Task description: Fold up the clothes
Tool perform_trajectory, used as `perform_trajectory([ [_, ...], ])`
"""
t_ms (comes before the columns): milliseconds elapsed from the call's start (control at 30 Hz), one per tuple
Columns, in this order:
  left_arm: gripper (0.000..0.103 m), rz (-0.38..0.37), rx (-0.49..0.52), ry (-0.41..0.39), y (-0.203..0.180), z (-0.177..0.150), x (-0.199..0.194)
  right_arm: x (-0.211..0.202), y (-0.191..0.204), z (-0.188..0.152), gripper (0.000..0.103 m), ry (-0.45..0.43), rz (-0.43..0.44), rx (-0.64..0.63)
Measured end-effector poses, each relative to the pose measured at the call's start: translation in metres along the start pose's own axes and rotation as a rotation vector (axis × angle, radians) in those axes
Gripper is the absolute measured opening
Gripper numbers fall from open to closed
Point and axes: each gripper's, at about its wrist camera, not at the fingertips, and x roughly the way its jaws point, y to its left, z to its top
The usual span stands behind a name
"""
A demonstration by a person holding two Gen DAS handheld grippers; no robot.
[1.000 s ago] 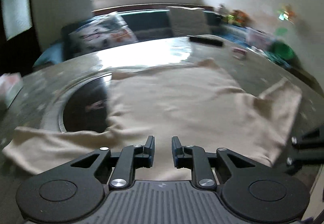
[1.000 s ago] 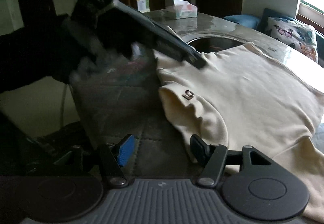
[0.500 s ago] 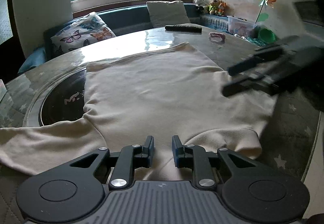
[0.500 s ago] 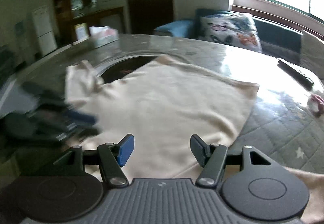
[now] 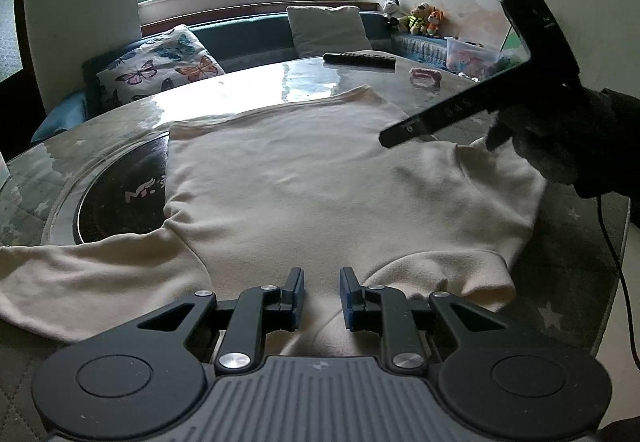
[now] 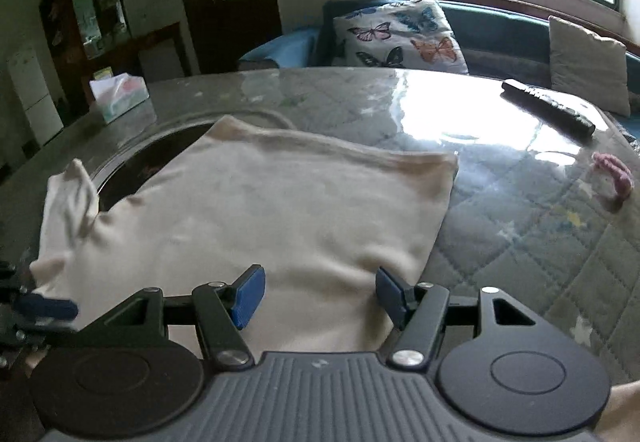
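Note:
A cream long-sleeved top (image 5: 312, 194) lies spread flat on the round table, one sleeve (image 5: 80, 274) stretched out left and the near right sleeve folded back onto the body. My left gripper (image 5: 321, 296) hovers over the near edge of the top, jaws a narrow gap apart, nothing between them. My right gripper (image 6: 318, 292) is wide open and empty over the top's (image 6: 280, 214) right side. In the left wrist view the right gripper's body (image 5: 480, 102) hangs above the top's right shoulder.
The table has a dark round inset (image 5: 120, 190) partly under the top. A black remote (image 5: 360, 60), a pink item (image 5: 426, 74) and a tissue box (image 6: 118, 98) lie on the table. A bench with cushions (image 5: 160, 66) and a window stand behind.
The right gripper has swung from the near left sleeve across to the top's right side. The near right sleeve now lies folded back. The left gripper has held its narrow gap.

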Motion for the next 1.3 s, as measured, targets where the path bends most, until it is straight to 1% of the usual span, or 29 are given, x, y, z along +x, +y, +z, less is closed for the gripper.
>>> perform_trajectory([
  [167, 0.021, 0.000, -0.002, -0.001, 0.000, 0.000, 0.000, 0.005, 0.002, 0.002, 0.063, 0.005, 0.017, -0.002],
  [300, 0.021, 0.002, -0.002, 0.000, 0.000, 0.000, 0.000, 0.001, 0.014, -0.004, 0.063, 0.021, 0.032, -0.046],
  [433, 0.021, 0.006, -0.004, 0.001, 0.000, 0.001, -0.001, -0.009, 0.025, -0.013, 0.063, 0.022, 0.041, -0.079],
  [733, 0.023, 0.015, -0.008, 0.005, 0.001, 0.002, -0.004, -0.042, 0.057, -0.044, 0.064, 0.055, 0.134, -0.146],
  [800, 0.027, 0.017, -0.009, 0.006, 0.001, 0.002, -0.005, -0.053, 0.064, -0.053, 0.064, 0.058, 0.156, -0.151],
  [867, 0.029, 0.018, -0.006, -0.003, 0.000, 0.006, -0.007, -0.064, 0.070, -0.062, 0.064, 0.058, 0.174, -0.157],
  [1000, 0.038, 0.008, 0.012, -0.034, -0.008, 0.018, -0.007, -0.083, 0.073, -0.075, 0.065, 0.055, 0.192, -0.149],
  [1067, 0.040, -0.004, 0.020, -0.040, -0.015, 0.024, -0.003, -0.093, 0.073, -0.082, 0.065, 0.059, 0.197, -0.136],
  [1167, 0.047, -0.023, 0.034, -0.038, -0.027, 0.030, 0.007, -0.105, 0.063, -0.090, 0.065, 0.059, 0.178, -0.083],
  [1300, 0.053, -0.046, 0.047, -0.029, -0.042, 0.035, 0.021, -0.125, 0.037, -0.096, 0.065, 0.017, 0.108, 0.019],
])
